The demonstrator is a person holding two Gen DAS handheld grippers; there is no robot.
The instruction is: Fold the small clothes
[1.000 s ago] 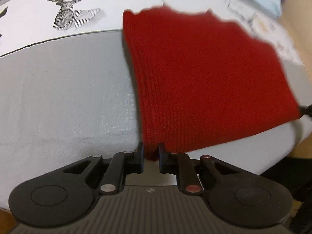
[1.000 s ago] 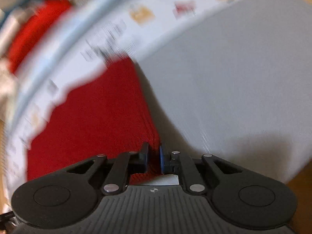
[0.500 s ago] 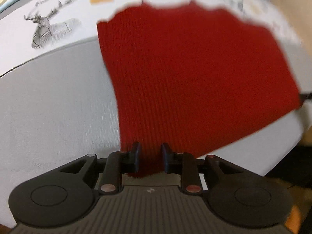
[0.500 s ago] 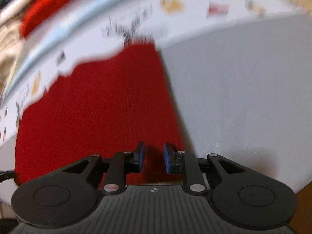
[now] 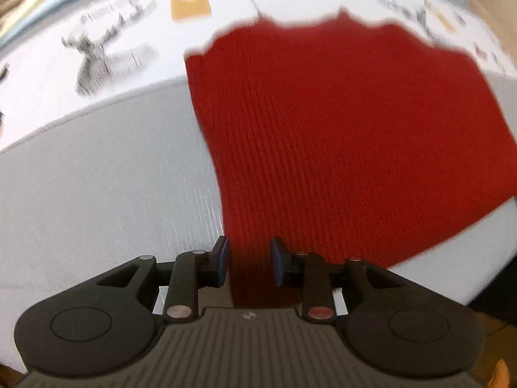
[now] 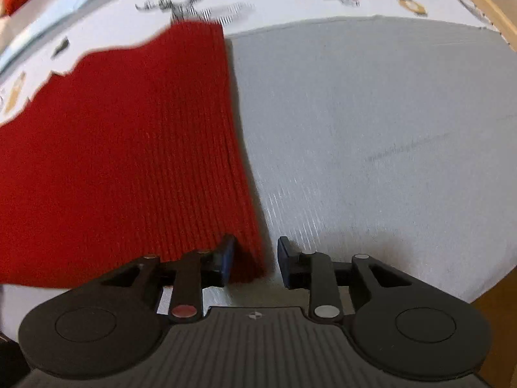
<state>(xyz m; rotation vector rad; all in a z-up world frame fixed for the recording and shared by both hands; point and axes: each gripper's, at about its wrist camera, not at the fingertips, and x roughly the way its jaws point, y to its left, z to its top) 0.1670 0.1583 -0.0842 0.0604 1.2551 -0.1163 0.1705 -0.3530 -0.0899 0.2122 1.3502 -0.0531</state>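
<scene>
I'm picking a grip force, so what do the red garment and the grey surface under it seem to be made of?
The red garment looks like a soft ribbed knit, probably wool or acrylic: parallel vertical ribs run its length and the finish is matte. The grey surface looks like woven fabric, perhaps a padded cover: fine thread lines and a faint crease show, with no shine. Blur hides finer texture.

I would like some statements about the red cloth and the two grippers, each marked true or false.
1. The red knitted cloth lies on a grey surface. True.
2. The left gripper is clamped shut on the cloth. False: its jaws stand apart, with the cloth corner between them.
3. The right gripper is open. True.
4. The cloth is blue. False: it is red.
5. A deer print shows beyond the cloth. True.
</scene>
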